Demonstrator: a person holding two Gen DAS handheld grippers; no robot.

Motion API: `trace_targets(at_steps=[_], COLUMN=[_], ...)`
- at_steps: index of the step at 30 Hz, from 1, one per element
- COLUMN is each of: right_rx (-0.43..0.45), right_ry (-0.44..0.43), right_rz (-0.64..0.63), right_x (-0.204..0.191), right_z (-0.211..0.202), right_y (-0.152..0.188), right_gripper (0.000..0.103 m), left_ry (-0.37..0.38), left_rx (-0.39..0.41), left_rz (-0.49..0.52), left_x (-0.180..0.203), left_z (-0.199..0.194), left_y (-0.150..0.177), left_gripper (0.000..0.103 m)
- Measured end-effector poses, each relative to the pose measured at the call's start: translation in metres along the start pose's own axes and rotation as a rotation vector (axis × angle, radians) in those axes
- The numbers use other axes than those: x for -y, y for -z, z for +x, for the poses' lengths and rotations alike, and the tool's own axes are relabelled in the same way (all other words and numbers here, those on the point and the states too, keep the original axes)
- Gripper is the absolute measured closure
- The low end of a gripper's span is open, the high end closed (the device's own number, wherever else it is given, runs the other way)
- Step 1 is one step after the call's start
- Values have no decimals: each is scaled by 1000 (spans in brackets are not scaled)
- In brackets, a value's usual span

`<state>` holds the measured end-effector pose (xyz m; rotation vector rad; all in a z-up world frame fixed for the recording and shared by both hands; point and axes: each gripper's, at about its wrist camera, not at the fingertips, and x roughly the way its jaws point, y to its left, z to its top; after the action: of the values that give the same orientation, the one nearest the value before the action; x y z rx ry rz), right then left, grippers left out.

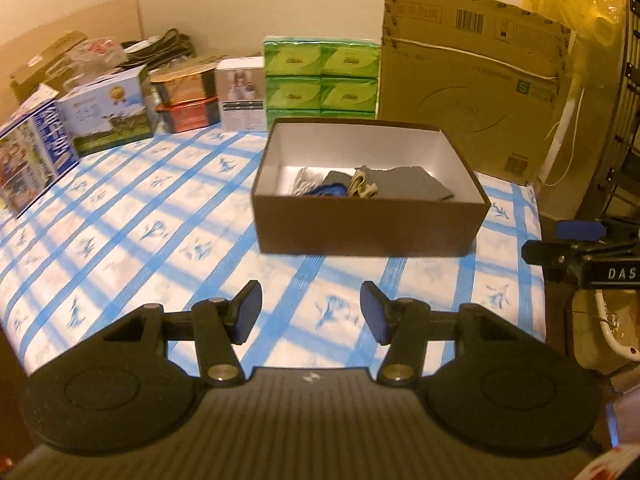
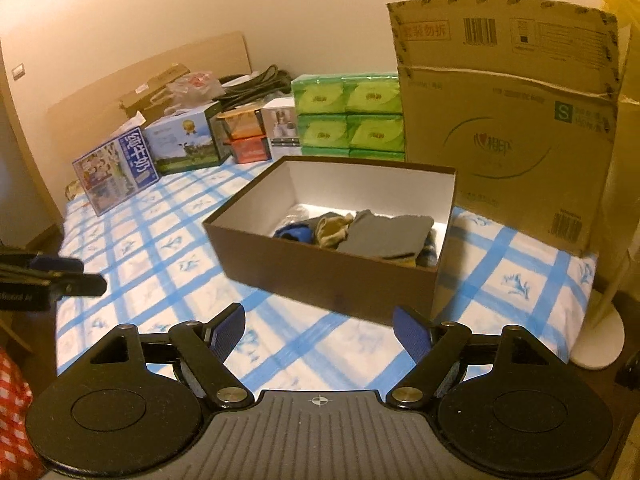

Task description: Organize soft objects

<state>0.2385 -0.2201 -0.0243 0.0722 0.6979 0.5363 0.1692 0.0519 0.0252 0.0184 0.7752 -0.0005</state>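
While both claws hang over the blue-checked white bedcover (image 1: pixel 152 216), the open brown cardboard box with a white lining (image 1: pixel 372 224) sits at twelve o'clock from the left gripper (image 1: pixel 310 312), whose jaws stand apart and empty. Inside lie a grey folded cloth (image 2: pixel 384 232), a tan sock (image 2: pixel 332 230) and a blue fabric piece (image 2: pixel 296 234). From the right gripper (image 2: pixel 318 330), spread wide and empty, the box lies at twelve o'clock.

Cream wall (image 2: pixel 320 20), wooden headboard (image 2: pixel 160 76) (warm light)
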Motion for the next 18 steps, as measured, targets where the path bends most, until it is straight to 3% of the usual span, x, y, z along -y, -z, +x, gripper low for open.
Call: trace_targets(at_steps=[18], right_rx=[-96], right_ry=[-113], right_rz=[-52], right_x=[-51], right_z=[-53], right_y=[60], right_gripper=[22], left_ry=[-44], left_rx=[-65], left_rz=[-116], left_x=[7], left_z=[-77], left_y=[94], left_gripper=[51])
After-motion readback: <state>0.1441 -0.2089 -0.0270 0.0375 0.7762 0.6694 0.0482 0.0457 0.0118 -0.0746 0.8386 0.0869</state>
